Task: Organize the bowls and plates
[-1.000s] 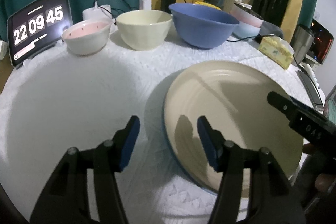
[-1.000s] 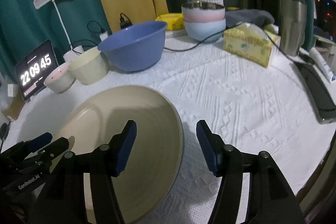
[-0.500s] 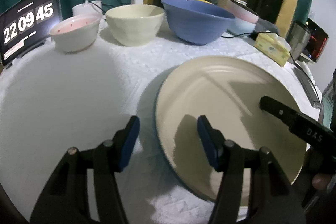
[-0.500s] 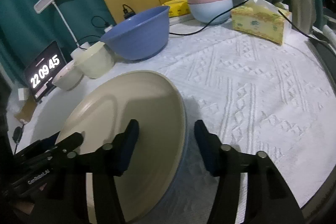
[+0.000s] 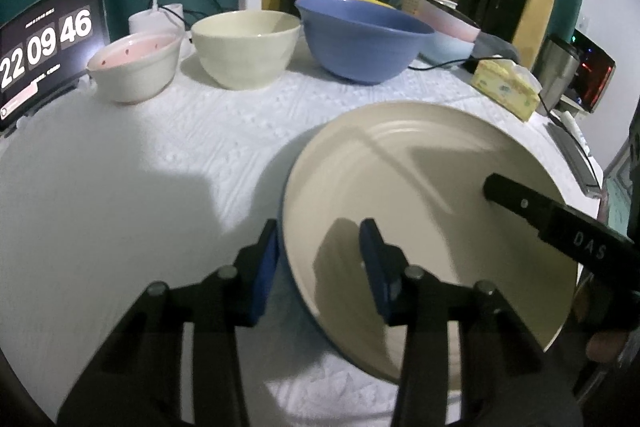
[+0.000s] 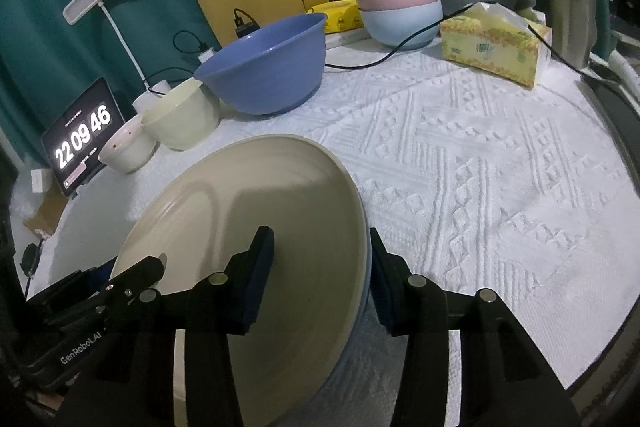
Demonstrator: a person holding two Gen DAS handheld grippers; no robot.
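L gripper [image 5: 320,255]: jaws just closing, astride plate [image 5: 420,187] rim, not yet pinching.
R gripper [image 6: 320,259]: same, opposite rim.
Tip: clamp both evenly, lift level off desk [image 6: 500,167].

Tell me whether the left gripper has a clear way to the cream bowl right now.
Probably not at once: the left gripper straddles the big plate's rim, its jaws just closing. Beyond that, only bare white cloth lies before the cream bowl.

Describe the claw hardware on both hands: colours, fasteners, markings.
Both claws, left and right, match: matte black angular linkage arms, silver round pivot pins, blue pads inside the fingertips. Side-on, the right shows white "DAS" lettering and the left "GenRobot.AI".
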